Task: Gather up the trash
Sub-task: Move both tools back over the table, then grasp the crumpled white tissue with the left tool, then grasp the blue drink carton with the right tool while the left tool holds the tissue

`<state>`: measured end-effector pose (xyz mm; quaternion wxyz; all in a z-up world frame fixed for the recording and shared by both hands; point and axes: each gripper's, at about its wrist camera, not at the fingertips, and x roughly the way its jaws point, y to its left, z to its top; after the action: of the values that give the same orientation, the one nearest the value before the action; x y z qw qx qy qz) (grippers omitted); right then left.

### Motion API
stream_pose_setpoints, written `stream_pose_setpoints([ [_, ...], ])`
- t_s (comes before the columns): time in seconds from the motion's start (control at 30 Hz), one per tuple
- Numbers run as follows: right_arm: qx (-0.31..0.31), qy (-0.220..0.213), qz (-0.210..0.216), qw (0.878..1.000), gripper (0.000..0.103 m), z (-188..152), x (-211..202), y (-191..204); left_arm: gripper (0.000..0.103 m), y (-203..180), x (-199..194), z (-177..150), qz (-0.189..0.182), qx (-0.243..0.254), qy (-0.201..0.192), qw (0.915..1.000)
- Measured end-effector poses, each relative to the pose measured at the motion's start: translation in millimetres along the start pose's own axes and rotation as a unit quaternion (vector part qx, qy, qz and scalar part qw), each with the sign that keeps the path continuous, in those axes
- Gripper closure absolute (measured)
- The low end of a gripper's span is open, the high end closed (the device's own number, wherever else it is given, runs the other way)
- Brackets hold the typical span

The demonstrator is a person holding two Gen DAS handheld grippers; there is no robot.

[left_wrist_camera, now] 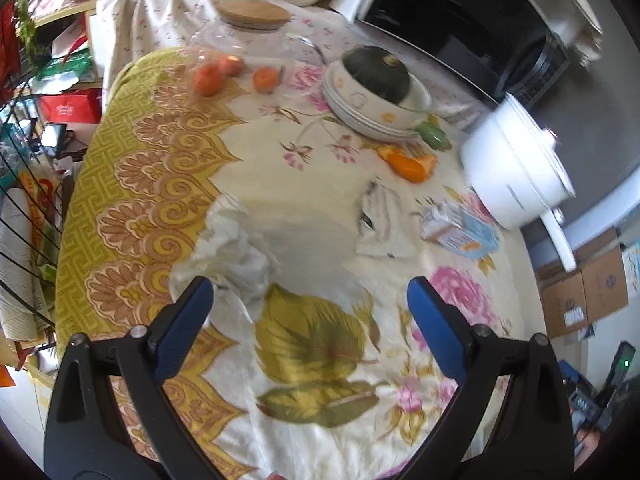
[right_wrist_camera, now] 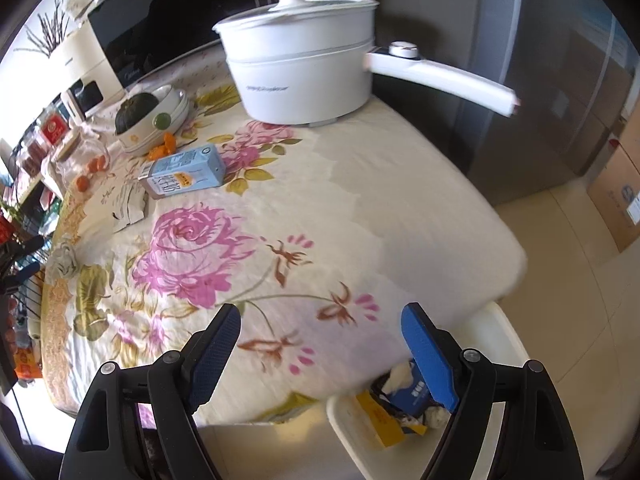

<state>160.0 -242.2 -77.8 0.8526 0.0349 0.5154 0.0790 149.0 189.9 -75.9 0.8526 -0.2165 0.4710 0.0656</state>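
A crumpled white tissue [left_wrist_camera: 234,252] lies on the floral tablecloth just ahead of my open, empty left gripper [left_wrist_camera: 310,300], nearest its left finger. A torn white wrapper [left_wrist_camera: 380,220], a blue drink carton [left_wrist_camera: 460,232] and orange peel [left_wrist_camera: 408,162] lie farther back. In the right wrist view the carton [right_wrist_camera: 184,172], the wrapper [right_wrist_camera: 130,208] and the tissue [right_wrist_camera: 64,260] lie at the far left. My right gripper [right_wrist_camera: 322,336] is open and empty over the table's near edge. A white bin [right_wrist_camera: 500,340] below it holds a blue packet [right_wrist_camera: 412,396] and yellow scraps.
A white electric pot [right_wrist_camera: 304,64] with a long handle stands at the back of the table. Stacked bowls hold a dark green squash [left_wrist_camera: 378,74]. A glass jar [left_wrist_camera: 248,40] with oranges lies behind. A wire rack [left_wrist_camera: 24,200] stands left of the table, cardboard boxes [left_wrist_camera: 584,292] on the floor.
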Motion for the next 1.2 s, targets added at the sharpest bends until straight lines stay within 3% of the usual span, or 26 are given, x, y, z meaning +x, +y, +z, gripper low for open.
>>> stream_pose_setpoints([
  [0.17,-0.021,0.007,0.0,1.0,0.019,9,14,21,0.006,10,19,3,0.055,0.002,0.002,0.9985],
  [0.37,-0.041,0.013,-0.002,0.999,0.019,6,19,36,0.017,29,37,0,0.1,-0.005,-0.004,0.9949],
  [0.43,-0.043,0.014,-0.005,0.999,0.019,4,19,36,0.027,36,42,-1,0.106,-0.008,-0.003,0.9944],
  [0.47,-0.044,0.015,-0.006,0.999,0.019,4,19,36,0.029,38,43,-1,0.105,-0.01,-0.003,0.9944],
  [0.63,-0.043,0.013,-0.013,0.999,0.019,-2,15,33,0.067,50,45,-2,0.09,-0.016,0.0,0.9958],
  [0.67,-0.044,0.013,-0.014,0.999,0.019,-2,14,32,0.07,48,44,-2,0.088,-0.013,0.001,0.996],
  [0.83,-0.041,0.01,-0.018,0.999,0.019,-4,10,30,0.074,40,35,-4,0.083,0.006,0.002,0.9965],
  [1.2,-0.045,0.019,-0.016,0.999,0.019,-5,18,55,0.074,24,-4,-14,0.0,0.023,0.0,0.9997],
])
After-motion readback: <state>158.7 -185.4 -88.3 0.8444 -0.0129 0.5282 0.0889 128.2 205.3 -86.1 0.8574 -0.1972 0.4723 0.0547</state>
